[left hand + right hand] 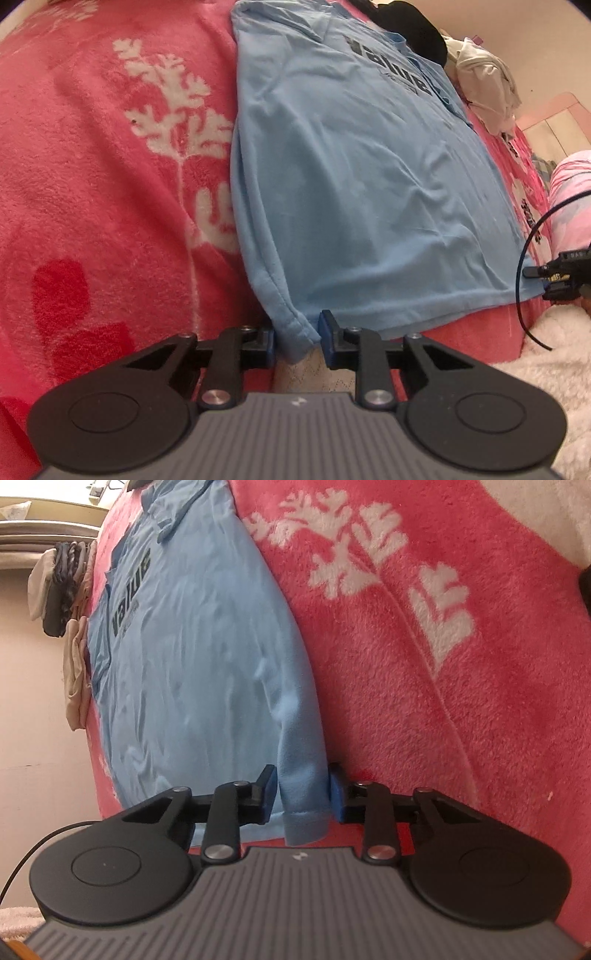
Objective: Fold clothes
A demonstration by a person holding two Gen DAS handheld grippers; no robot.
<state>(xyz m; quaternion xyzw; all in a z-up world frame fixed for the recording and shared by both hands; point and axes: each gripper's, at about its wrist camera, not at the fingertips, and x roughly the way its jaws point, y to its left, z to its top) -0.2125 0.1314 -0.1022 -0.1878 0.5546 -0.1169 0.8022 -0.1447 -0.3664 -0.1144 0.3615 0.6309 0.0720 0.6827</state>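
Gripping one hem corner each, the left claw [297, 341] and right claw [303, 794] stand narrowly closed on the blue shirt [351, 177], lying toward 12 o'clock on the pink blanket [92, 184]. Risk: shallow bites slip during lifting, skewing the fold.

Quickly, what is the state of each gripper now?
Left gripper: closed on the near hem corner of the blue shirt.
Right gripper: closed on the shirt's other hem corner.
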